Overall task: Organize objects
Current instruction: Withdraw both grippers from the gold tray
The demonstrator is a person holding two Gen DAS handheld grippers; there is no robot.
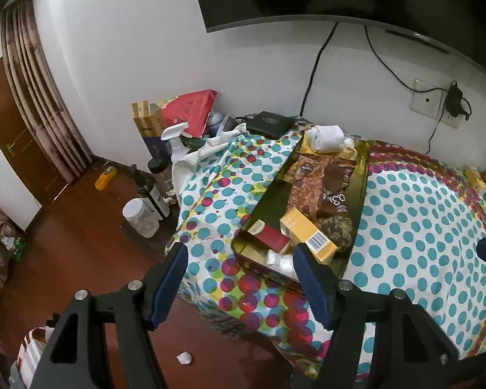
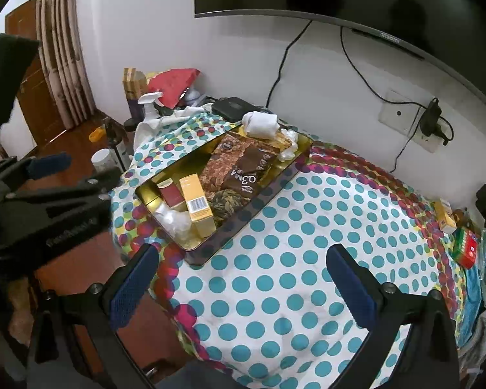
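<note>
The left gripper [image 1: 239,265], black-framed with blue-padded fingers, stands with jaws spread wide and nothing between them, above the near edge of a table draped in a white cloth with teal and magenta dots [image 1: 414,227]. On the cloth lies a long shallow gold metal tray [image 1: 361,175] holding a yellow barcoded carton [image 1: 306,233], a dark red box [image 1: 270,235], brown snack packets [image 1: 320,181] and, at its far end, a rolled white cloth [image 1: 325,137]. A black flat box [image 1: 269,123] sits just beyond the tray, near the white wall.

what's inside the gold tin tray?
In the gold tin tray: yellow box, red box, brown snack packets, white cloth roll, clear plastic wrap. Anything beneath them is hidden.
</note>
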